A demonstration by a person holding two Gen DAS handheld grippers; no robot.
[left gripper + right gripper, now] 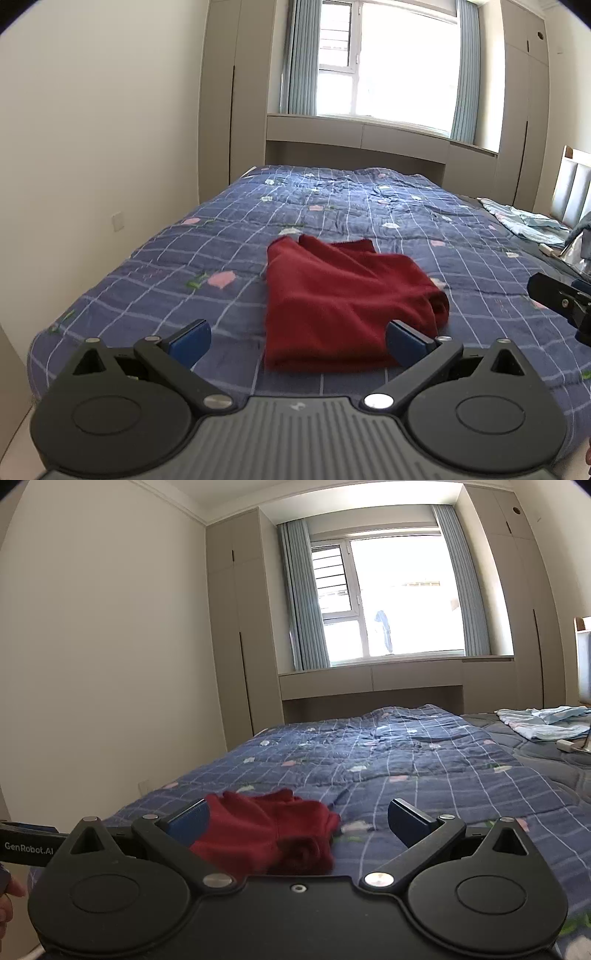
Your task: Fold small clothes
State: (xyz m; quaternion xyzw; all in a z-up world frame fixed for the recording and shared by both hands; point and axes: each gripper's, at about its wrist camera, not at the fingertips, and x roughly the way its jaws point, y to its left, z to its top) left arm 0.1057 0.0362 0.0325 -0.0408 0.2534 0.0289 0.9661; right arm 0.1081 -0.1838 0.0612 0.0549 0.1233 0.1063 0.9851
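Quilted blue checked bedspread (147, 266), soft folded red garment (332, 306) lying flat, left gripper (299, 343) and right gripper (299, 823) jaws spread, empty.

Dark red garment (343, 299) lies folded flat on the bed.

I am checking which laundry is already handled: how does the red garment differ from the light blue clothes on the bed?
The red garment is folded into a compact block near the front bed edge; the light blue clothes lie loosely spread at the far right. The red garment is dark and plain, the light blue clothes pale. Both rest on the bed, ungripped.
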